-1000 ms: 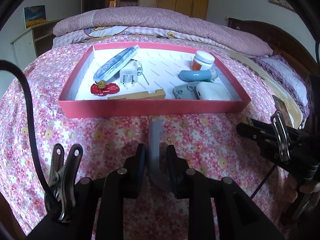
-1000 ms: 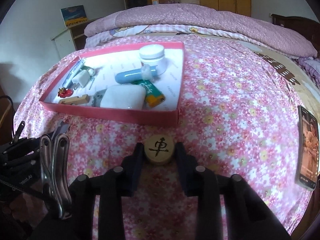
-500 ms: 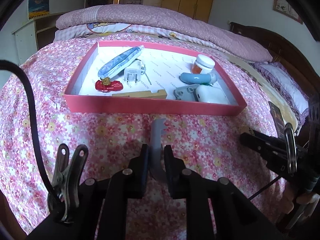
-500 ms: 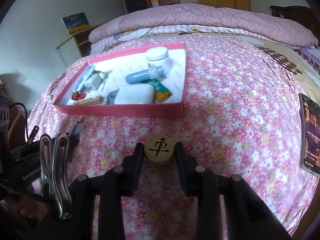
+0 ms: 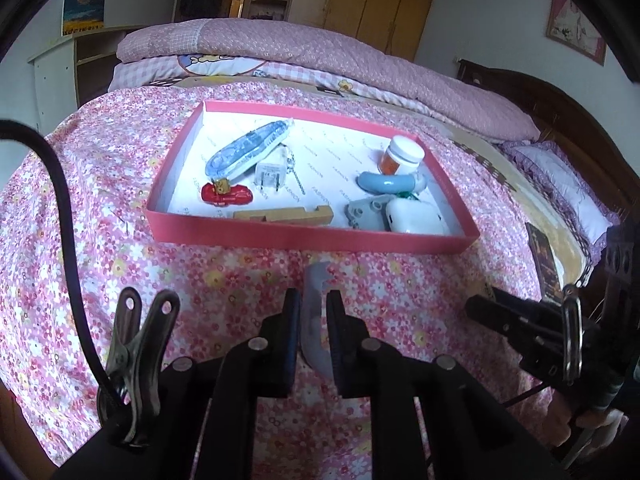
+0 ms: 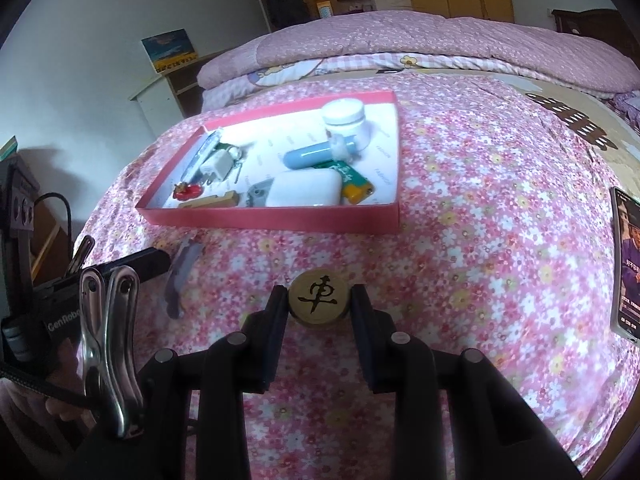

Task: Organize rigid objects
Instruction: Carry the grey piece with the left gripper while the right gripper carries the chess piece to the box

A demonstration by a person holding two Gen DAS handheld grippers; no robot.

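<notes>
My left gripper is shut on a grey curved flat piece, whose tip sticks out ahead of the pads just above the flowered bedspread. From the right wrist view the same grey piece hangs at the left. My right gripper is shut on a round wooden chess piece with a black character on top. A shallow pink tray lies ahead of both grippers, its front wall close. It holds several small items, among them a white jar, a blue tube and a red toy.
A phone lies on the bedspread at the right. A folded pink quilt runs across the back of the bed. A dark wooden headboard stands at the right, a pale shelf unit at the left.
The left jaws have closed onto the grey piece and lifted it slightly off the bedspread. The right gripper has kept its hold on the chess piece and shifted a little over the bed.
</notes>
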